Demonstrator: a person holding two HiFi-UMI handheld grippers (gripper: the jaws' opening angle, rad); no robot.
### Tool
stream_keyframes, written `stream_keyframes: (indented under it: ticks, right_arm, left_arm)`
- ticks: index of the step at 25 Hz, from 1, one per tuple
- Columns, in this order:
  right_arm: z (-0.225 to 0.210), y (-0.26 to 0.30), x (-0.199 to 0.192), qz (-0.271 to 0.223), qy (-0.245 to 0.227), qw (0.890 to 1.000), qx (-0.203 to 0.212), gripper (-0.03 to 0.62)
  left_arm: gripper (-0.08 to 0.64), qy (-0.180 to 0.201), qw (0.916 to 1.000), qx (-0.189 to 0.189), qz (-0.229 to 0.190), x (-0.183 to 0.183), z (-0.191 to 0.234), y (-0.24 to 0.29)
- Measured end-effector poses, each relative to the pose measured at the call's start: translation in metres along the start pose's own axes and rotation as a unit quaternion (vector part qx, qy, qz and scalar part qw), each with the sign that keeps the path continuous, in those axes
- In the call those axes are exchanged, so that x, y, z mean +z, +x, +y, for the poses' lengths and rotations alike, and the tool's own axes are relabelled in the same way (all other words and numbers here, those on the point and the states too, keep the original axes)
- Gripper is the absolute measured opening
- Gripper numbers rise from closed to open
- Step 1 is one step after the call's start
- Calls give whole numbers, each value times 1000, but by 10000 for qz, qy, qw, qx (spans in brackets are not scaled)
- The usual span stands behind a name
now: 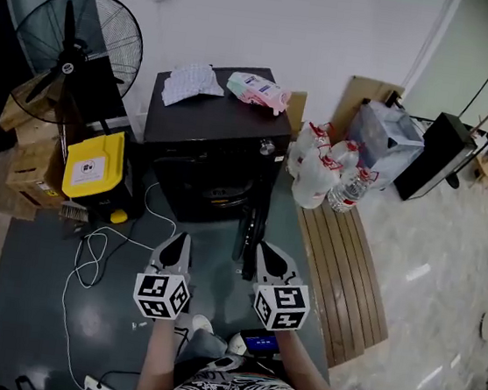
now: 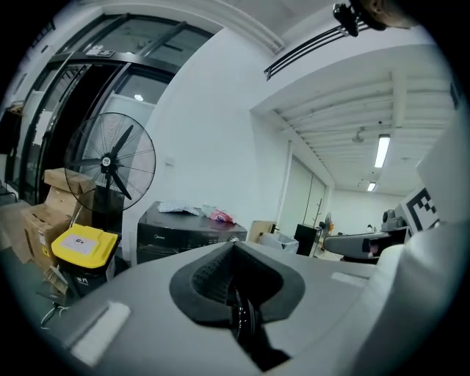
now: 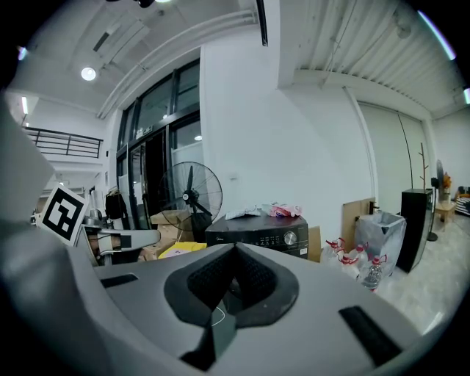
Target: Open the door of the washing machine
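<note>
We hold our left tongs [image 1: 177, 240] and right tongs [image 1: 266, 249] clenched on nothing, side by side before the black washing machine [image 1: 217, 125]. Its door [image 1: 252, 222] stands swung open toward us, near the right tongs.

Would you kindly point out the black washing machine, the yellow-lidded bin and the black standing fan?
black washing machine [image 1: 227, 119]: head view, bare part of its top panel.
yellow-lidded bin [image 1: 108, 154]: head view, on the yellow lid.
black standing fan [image 1: 66, 68]: head view, centre hub of its blades.
</note>
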State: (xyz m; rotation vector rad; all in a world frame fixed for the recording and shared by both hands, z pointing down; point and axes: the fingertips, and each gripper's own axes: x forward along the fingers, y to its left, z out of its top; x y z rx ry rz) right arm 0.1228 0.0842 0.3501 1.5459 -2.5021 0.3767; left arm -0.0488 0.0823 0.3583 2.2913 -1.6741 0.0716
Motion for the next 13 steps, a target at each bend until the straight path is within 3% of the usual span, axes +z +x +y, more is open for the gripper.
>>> stream_keyframes:
  ticks: [6, 13]
  right_arm:
    - [2, 0, -4, 61, -25, 10000, 29, 2]
    - [1, -5, -10, 91, -23, 9999, 50, 2]
  left_arm:
    - [1, -358, 9993, -66, 88, -3, 2, -1]
    - [1, -341, 9994, -10, 23, -6, 2, -5]
